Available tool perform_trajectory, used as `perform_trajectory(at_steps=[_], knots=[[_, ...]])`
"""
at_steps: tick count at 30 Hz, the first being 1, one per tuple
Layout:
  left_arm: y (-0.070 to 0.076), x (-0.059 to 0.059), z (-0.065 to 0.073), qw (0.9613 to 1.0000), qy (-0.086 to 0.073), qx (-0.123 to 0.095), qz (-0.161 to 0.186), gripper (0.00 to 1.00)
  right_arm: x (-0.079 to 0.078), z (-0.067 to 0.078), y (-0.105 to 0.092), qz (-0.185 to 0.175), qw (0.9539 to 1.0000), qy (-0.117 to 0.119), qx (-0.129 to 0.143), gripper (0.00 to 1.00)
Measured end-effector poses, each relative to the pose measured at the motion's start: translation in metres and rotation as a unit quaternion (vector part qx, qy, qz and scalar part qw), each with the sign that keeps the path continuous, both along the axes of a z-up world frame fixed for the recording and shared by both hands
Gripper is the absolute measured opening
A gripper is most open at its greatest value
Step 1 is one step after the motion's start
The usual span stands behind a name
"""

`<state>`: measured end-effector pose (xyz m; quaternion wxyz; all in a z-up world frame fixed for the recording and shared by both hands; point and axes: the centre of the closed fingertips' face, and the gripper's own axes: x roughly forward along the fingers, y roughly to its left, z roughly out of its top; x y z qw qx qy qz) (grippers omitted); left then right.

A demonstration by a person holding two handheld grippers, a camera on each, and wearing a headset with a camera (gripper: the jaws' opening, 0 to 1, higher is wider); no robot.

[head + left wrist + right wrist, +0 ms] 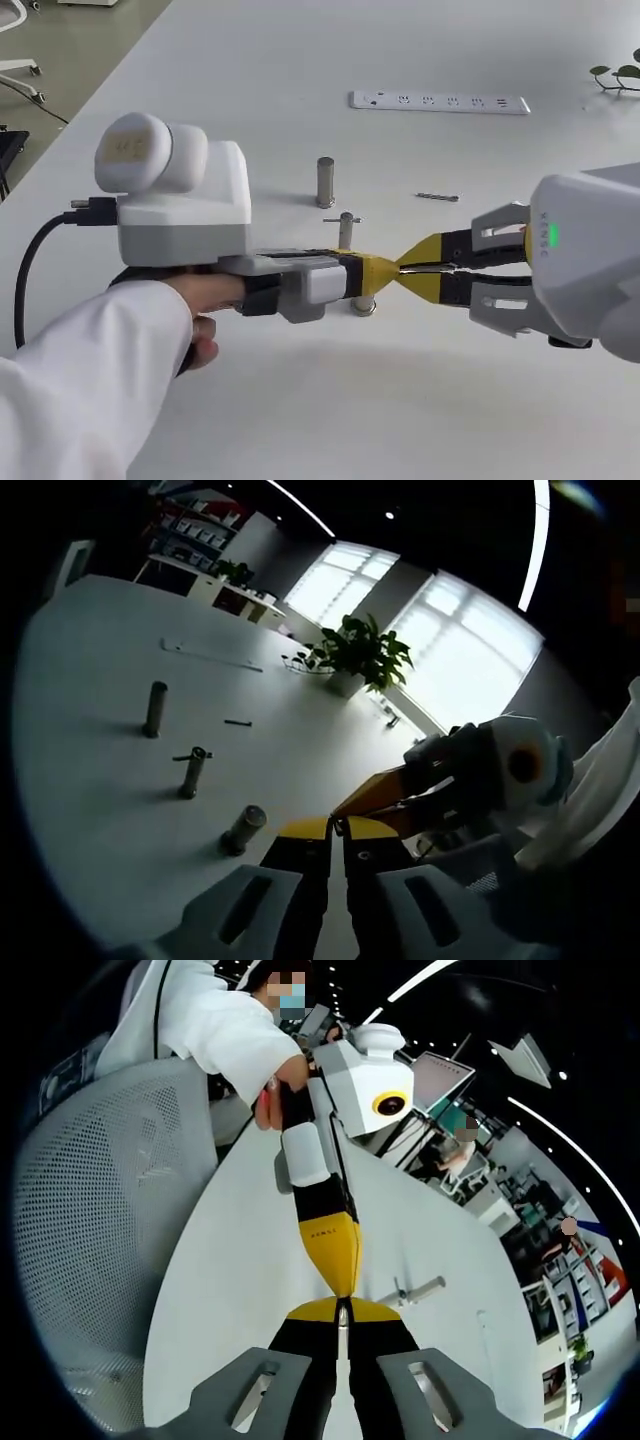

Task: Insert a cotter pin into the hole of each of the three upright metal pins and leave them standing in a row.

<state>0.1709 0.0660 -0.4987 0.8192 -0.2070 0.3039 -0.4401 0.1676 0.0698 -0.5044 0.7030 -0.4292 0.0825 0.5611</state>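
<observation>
Left gripper, jaws shut, met the right gripper tip to tip, whose closed jaws seemingly pinched a cotter. Middle pin was cottered; far pin and near pin remained, with a spare cotter nearby.

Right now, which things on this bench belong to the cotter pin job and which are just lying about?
Belongs to the job:
far metal pin; middle metal pin with the inserted cotter pin through it; near metal pin; loose cotter pin; left tongs and right tongs, tip to tip.

Just lying about:
power strip; plant.
</observation>
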Motion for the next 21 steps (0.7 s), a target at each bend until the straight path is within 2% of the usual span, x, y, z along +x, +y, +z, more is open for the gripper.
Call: perform_trajectory(at_steps=[6,11,15,17,21], knots=[[0.0014,-0.0021,-0.0037,0.9998,0.012,0.008,-0.010,0.01,-0.0017,-0.0020,0.0015,0.004,1.0000,0.002,-0.002,0.00],[0.0025,-0.0034,-0.0063,0.9993,0.035,0.010,-0.010,0.01,-0.0029,-0.0037,0.0024,0.006,1.0000,0.004,-0.003,0.00],[0.0027,-0.0042,-0.0077,0.9990,0.038,0.019,-0.013,0.00,-0.0030,-0.0048,0.0029,0.007,1.0000,0.005,-0.003,0.00],[0.0030,-0.0040,-0.0083,0.9985,0.052,0.011,-0.008,0.00,-0.0031,-0.0049,0.0028,0.007,1.0000,0.005,-0.002,0.00],[0.0034,-0.0029,-0.0068,0.9990,0.040,0.013,-0.012,0.00,-0.0020,-0.0031,0.0036,0.007,1.0000,0.001,0.005,0.00]])
